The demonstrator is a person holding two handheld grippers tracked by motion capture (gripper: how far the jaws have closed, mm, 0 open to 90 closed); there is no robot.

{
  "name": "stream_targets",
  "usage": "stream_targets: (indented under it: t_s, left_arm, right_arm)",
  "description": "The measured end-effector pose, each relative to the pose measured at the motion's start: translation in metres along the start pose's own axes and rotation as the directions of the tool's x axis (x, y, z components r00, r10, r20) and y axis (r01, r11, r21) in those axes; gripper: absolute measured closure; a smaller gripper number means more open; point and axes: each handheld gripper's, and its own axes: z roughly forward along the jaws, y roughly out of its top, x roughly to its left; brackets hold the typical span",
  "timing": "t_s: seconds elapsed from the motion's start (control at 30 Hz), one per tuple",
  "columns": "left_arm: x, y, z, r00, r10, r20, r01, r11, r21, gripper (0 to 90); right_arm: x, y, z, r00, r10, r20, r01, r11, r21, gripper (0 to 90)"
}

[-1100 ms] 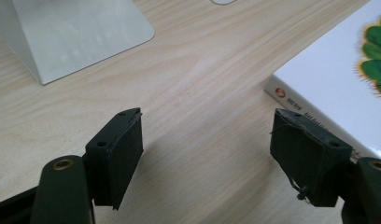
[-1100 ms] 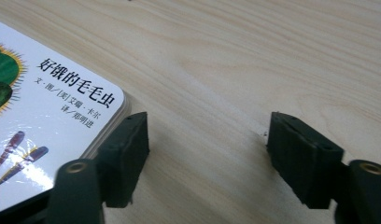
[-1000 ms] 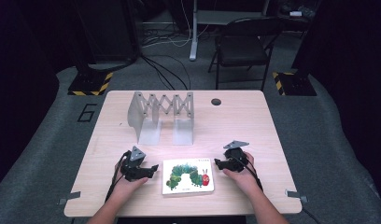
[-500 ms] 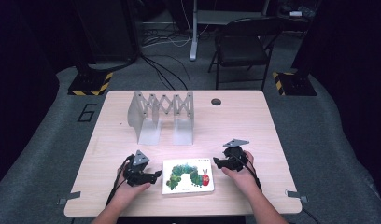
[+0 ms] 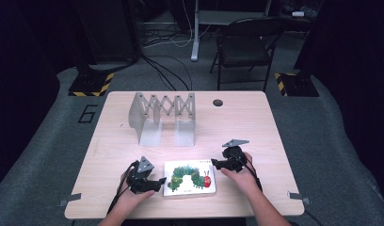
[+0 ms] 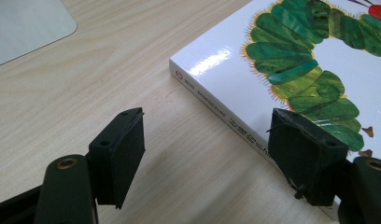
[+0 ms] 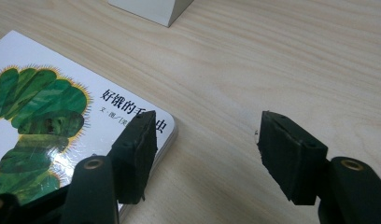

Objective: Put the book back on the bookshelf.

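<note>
A picture book (image 5: 190,178) with a green caterpillar on its white cover lies flat near the table's front edge. My left gripper (image 5: 161,181) is open at the book's left edge. In the left gripper view the book's spine (image 6: 235,123) runs between the left gripper's (image 6: 207,122) pads, one over the cover and one over bare table. My right gripper (image 5: 213,164) is open at the book's far right corner. Its jaws have just been opening. In the right gripper view the right gripper (image 7: 208,120) has one pad over that corner of the book (image 7: 48,107), with bare wood in the gap.
A grey metal expanding book rack (image 5: 163,115) stands mid-table behind the book; its base plates show in the gripper views (image 6: 25,23) (image 7: 151,8). A round cable hole (image 5: 218,102) lies at the back of the table. A chair (image 5: 244,44) stands beyond the table.
My left gripper has slid to the right, up to the book's left edge. The right gripper and the book have stayed in place.
</note>
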Motion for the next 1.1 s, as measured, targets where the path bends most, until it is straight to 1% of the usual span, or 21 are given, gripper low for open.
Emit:
stream_targets:
  t_s: [0.07,0.1,0.2,0.27,0.3,0.33,0.4,0.43,0.47,0.5,0.53,0.57,0.6,0.63,0.73,0.77,0.9,0.97,1.0,1.03,1.1]
  left_arm:
    - [0.001,0.0,-0.002,1.0,0.004,0.0,-0.004,1.0,0.002,26.9]
    - [0.001,0.001,-0.005,0.9998,-0.015,0.011,0.015,0.9999,-0.008,26.9]
    - [-0.002,0.0,-0.007,0.9992,-0.022,0.034,0.022,0.9996,-0.016,26.7]
    - [-0.005,0.0,-0.006,0.9992,-0.025,0.033,0.026,0.9994,-0.023,26.6]
    - [-0.006,0.0,-0.007,0.9994,-0.012,0.032,0.012,0.9998,-0.014,26.7]
    - [-0.011,0.0,-0.006,0.9996,-0.009,0.027,0.009,0.9997,-0.024,26.7]
    - [-0.015,0.001,-0.007,0.9996,-0.003,0.029,0.004,0.9996,-0.029,26.7]
    - [-0.017,0.001,-0.008,0.9989,-0.01,0.045,0.011,0.9997,-0.021,26.7]
    - [-0.019,0.001,-0.008,0.9992,-0.003,0.041,0.004,0.9996,-0.026,26.7]
    - [-0.021,0.001,-0.008,0.9985,0.0,0.054,0.001,0.9998,-0.018,26.7]
    - [-0.021,0.001,-0.008,0.9985,0.0,0.054,0.001,0.9998,-0.018,26.7]
    - [-0.024,0.0,-0.008,0.9986,0.007,0.052,-0.006,0.9998,-0.017,26.7]
    - [-0.028,0.0,-0.007,0.9976,0.019,0.067,-0.019,0.9998,0.001,26.5]
    - [-0.031,-0.001,-0.005,0.998,0.014,0.062,-0.014,0.9999,-0.006,26.0]
    - [-0.035,-0.001,-0.003,0.9967,0.023,0.078,-0.023,0.9997,-0.002,25.4]
    - [-0.037,-0.001,-0.002,0.9959,0.035,0.083,-0.036,0.9993,0.011,25.4]
    - [-0.039,-0.002,-0.001,0.9944,0.023,0.104,-0.024,0.9997,0.008,24.5]
    - [-0.039,-0.001,-0.001,0.9942,0.029,0.103,-0.03,0.9995,0.011,24.4]
    - [-0.04,-0.002,-0.001,0.9933,0.02,0.114,-0.021,0.9997,0.01,24.4]
    - [-0.04,-0.002,0.0,0.9927,0.017,0.119,-0.019,0.9997,0.013,23.2]
    - [-0.041,-0.003,0.001,0.9922,0.018,0.123,-0.019,0.9998,0.008,22.8]
  right_arm:
    - [0.001,0.0,0.0,0.9999,0.01,0.003,-0.01,1.0,0.003,36.3]
    - [0.001,0.0,0.001,1.0,-0.006,-0.001,0.006,1.0,0.001,35.9]
    - [0.001,0.001,0.001,1.0,0.0,-0.001,0.0,1.0,-0.002,35.4]
    - [0.001,0.002,0.001,1.0,-0.007,0.002,0.007,1.0,0.002,35.3]
    - [0.002,0.002,0.001,1.0,-0.005,0.002,0.005,1.0,0.003,35.3]
    - [0.002,0.002,0.001,0.9999,-0.017,0.003,0.017,1.0,-0.005,35.3]
    - [0.002,0.002,0.001,0.9999,-0.014,0.006,0.014,1.0,-0.002,35.5]
    - [0.003,0.002,0.001,1.0,-0.009,0.003,0.009,1.0,0.004,35.5]
    - [0.003,0.002,0.001,1.0,-0.004,-0.002,0.004,1.0,0.008,35.6]
    - [0.004,0.001,0.001,0.9999,0.014,-0.003,-0.014,1.0,0.013,35.7]
    - [0.003,0.001,0.001,0.9999,-0.012,-0.006,0.012,1.0,0.015,35.7]
    - [0.003,0.001,0.001,0.9999,-0.012,-0.006,0.012,1.0,0.015,35.7]
    - [0.004,0.001,0.001,0.9998,-0.014,-0.012,0.014,1.0,0.02,35.8]
    - [0.004,0.001,0.002,0.9998,-0.011,-0.014,0.011,1.0,0.017,35.8]
    - [0.005,0.001,0.002,0.9997,-0.012,-0.02,0.013,1.0,0.02,35.9]
    - [0.007,0.001,0.003,0.9996,-0.004,-0.027,0.005,1.0,0.014,35.8]
    - [0.009,0.001,0.004,0.9992,-0.01,-0.038,0.01,1.0,0.018,34.8]
    - [0.009,0.002,0.004,0.999,-0.01,-0.043,0.011,1.0,0.013,34.6]
    - [0.01,0.002,0.005,0.9985,-0.013,-0.053,0.014,1.0,0.009,34.3]
    - [0.012,0.002,0.005,0.9981,0.003,-0.062,-0.002,1.0,0.012,33.6]
    - [0.012,0.003,0.005,0.9976,0.009,-0.068,-0.008,1.0,0.012,33.2]
